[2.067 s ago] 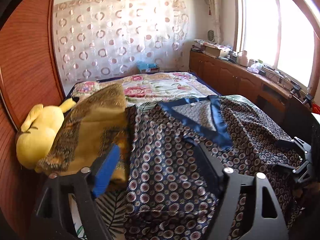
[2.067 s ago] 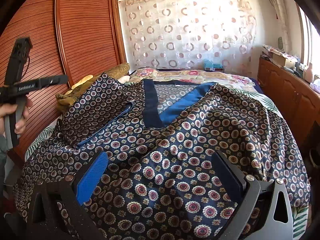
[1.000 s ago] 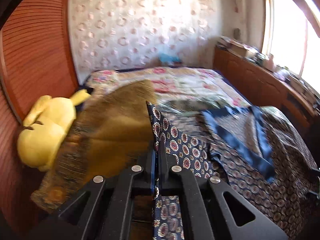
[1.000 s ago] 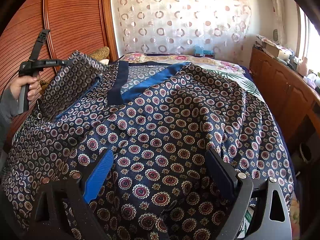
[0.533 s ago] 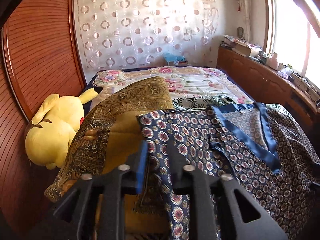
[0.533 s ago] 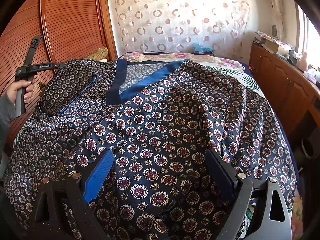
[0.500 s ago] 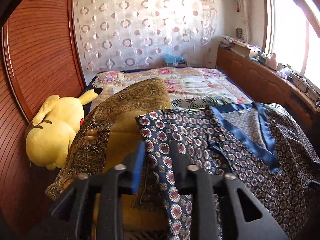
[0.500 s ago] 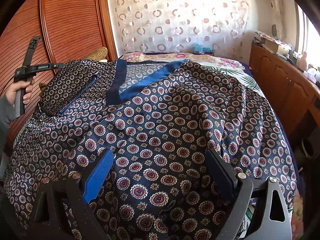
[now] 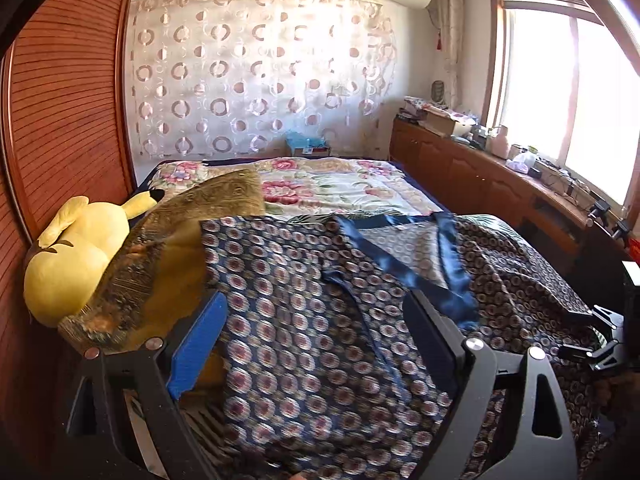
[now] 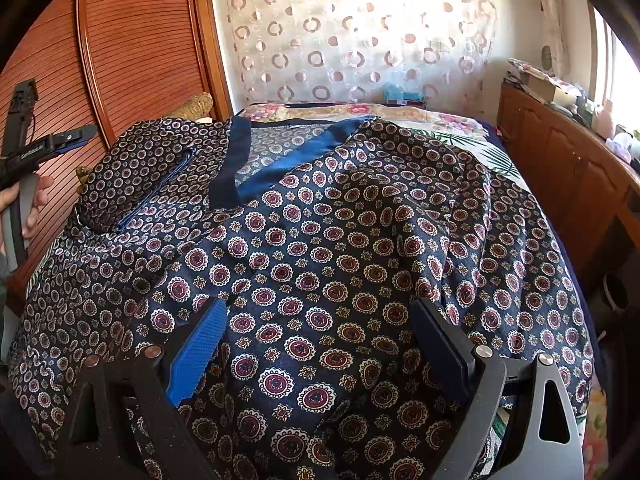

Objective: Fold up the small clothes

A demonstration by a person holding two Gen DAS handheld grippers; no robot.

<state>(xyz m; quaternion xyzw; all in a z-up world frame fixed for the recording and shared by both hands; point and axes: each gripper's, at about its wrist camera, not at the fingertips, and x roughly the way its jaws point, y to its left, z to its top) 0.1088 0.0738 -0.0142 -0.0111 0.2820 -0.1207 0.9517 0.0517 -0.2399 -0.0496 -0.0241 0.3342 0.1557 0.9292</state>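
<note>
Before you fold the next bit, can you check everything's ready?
1. Left gripper let go of the cloth: ok, its jaws are opening and no cloth is pinched.
2. Right gripper free: ok, open above the patterned garment.
3. Sleeve folded onto the garment: ok.
4. Blue collar showing: ok.
5. Garment smooth: not ok, wrinkled on the window side.
6. Yellow plush toy out of the way: ok.

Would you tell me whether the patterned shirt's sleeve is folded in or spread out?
Folded in: the sleeve lies doubled over the shirt.
</note>
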